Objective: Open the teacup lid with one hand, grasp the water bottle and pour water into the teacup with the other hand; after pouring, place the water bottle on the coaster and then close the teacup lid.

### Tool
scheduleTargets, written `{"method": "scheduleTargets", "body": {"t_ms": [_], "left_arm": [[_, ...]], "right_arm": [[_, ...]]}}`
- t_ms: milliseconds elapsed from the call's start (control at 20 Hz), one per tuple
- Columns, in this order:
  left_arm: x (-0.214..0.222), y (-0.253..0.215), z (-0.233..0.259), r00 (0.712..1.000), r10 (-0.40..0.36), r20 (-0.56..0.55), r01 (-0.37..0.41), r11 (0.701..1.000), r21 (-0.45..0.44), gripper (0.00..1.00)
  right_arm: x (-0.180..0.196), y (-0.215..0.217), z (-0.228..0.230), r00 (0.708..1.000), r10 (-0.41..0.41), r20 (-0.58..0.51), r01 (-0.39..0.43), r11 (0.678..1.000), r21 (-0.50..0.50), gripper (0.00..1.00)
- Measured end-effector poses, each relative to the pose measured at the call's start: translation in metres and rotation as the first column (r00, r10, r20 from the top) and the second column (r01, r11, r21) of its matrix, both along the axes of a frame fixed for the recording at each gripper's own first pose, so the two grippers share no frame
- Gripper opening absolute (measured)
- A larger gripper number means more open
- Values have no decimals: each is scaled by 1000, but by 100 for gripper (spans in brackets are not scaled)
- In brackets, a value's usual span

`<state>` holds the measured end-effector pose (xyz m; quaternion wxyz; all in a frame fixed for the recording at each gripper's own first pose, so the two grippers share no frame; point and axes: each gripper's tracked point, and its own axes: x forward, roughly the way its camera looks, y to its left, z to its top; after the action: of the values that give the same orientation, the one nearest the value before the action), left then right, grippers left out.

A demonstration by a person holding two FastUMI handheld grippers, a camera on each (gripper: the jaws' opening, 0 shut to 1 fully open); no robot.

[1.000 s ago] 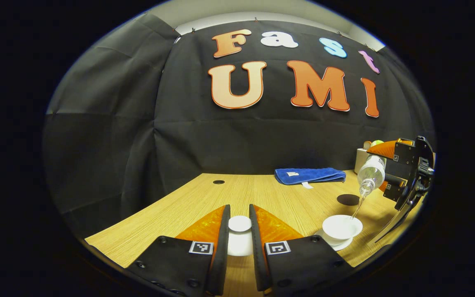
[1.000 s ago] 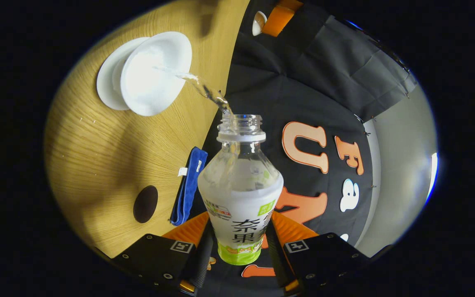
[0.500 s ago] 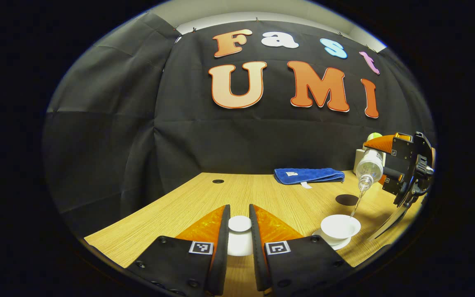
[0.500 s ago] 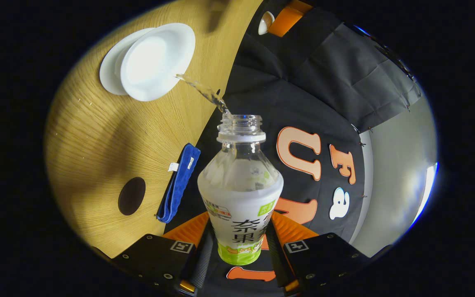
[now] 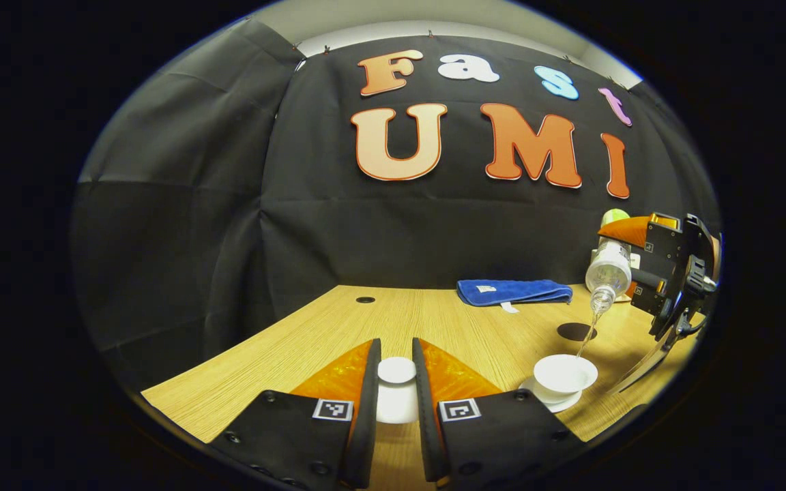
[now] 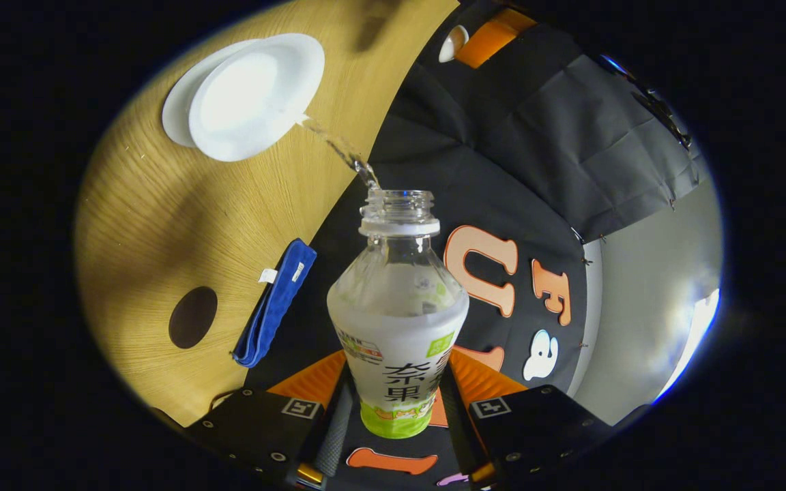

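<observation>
At lower centre of the right gripper view, the right gripper (image 6: 393,409) clamps the thin, squashy water bottle (image 6: 398,320) low on its label, pouring towards the fragile teacup (image 6: 253,92) upper left, while the left gripper (image 5: 396,399) pinches the lid (image 5: 396,382).
</observation>
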<state>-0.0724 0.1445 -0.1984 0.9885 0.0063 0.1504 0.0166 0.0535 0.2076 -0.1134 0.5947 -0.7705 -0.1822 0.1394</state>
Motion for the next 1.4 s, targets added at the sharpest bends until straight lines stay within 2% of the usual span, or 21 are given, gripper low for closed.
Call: {"method": "scheduleTargets", "body": {"t_ms": [50,150,200,300,450,500,550,800,950,1000,1100,1250,1300,1400], "left_arm": [[-1,1,1,1000,-1,2,0,1000,2,32],[-1,3,3,1000,3,3,-3,1000,8,31],[-3,4,4,1000,5,4,-5,1000,8,32],[-3,5,5,1000,8,7,-8,1000,4,32],[-3,5,5,1000,6,4,-6,1000,5,32],[-1,5,4,1000,4,4,-4,1000,6,31],[-2,5,5,1000,4,7,-4,1000,7,32],[-3,6,7,1000,2,13,-2,1000,8,32],[0,0,7,1000,-7,0,7,1000,1,29],[-1,0,6,1000,-8,-3,8,1000,2,32],[-2,0,8,1000,-12,-1,12,1000,5,32],[0,0,10,1000,-8,0,8,1000,10,32],[0,-1,11,1000,-8,1,8,1000,13,32],[0,-4,11,1000,-14,-1,14,1000,23,32]], "right_arm": [[0,2,2,1000,12,6,-11,1000,-7,65],[1,4,10,999,27,27,-26,999,-22,66],[3,5,13,999,32,34,-31,999,-26,63],[5,7,18,998,44,50,-43,998,-36,65],[3,10,23,995,66,73,-61,996,-58,65],[4,12,26,994,71,79,-66,996,-62,63],[4,13,28,993,82,86,-76,995,-71,65],[4,18,42,987,112,119,-102,991,-89,65],[-4,26,36,982,146,119,-133,985,-114,65],[-5,29,37,979,158,130,-142,982,-126,65],[-6,31,35,974,174,145,-153,977,-147,62],[-10,32,22,973,191,131,-169,971,-167,68],[-12,34,17,973,195,120,-174,970,-169,63],[-19,39,8,974,204,103,-186,969,-165,65]]}}
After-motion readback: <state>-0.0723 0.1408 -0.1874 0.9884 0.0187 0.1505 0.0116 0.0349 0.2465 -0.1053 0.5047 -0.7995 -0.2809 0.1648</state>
